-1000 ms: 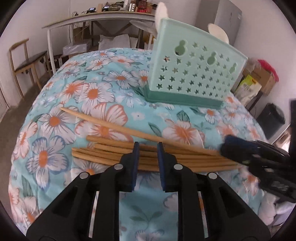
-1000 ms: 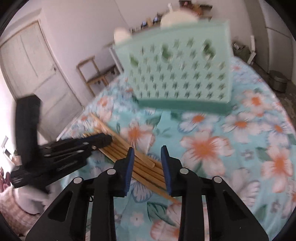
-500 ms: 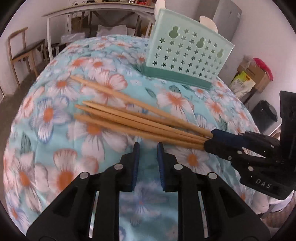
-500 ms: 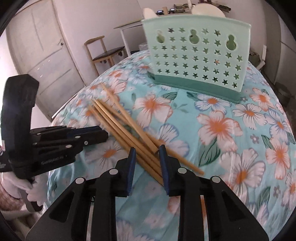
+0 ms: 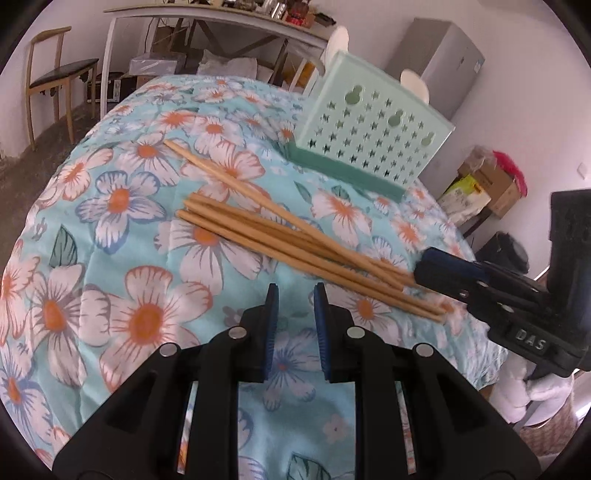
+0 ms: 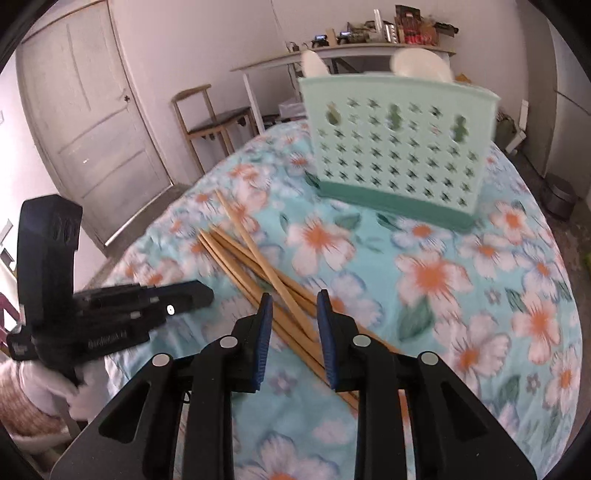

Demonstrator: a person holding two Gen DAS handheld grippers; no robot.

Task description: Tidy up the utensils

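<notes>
Several wooden chopsticks [image 5: 280, 236] lie in a loose fan on the floral tablecloth [image 5: 122, 280]; they also show in the right wrist view [image 6: 258, 269]. A mint perforated utensil holder [image 5: 373, 144] stands upright behind them, seen too in the right wrist view [image 6: 399, 147]. My left gripper [image 5: 295, 295] is open and empty, just short of the chopsticks. My right gripper [image 6: 293, 302] is open, its jaws straddling the near ends of the chopsticks without closing on them. It shows at the right of the left wrist view [image 5: 428, 264].
The round table's edge [image 5: 22, 236] curves close on the left. White spoon-like heads [image 6: 421, 62] stick up from the holder. A wooden chair [image 5: 55, 74], a cluttered shelf [image 5: 221, 18], a door [image 6: 92, 118] and boxes [image 5: 491, 184] surround the table.
Both grippers have pulled back and risen from the chopsticks. The chopsticks have been swept from a tidy bundle into a fan, angled toward my right gripper, whose jaws now straddle their ends.
</notes>
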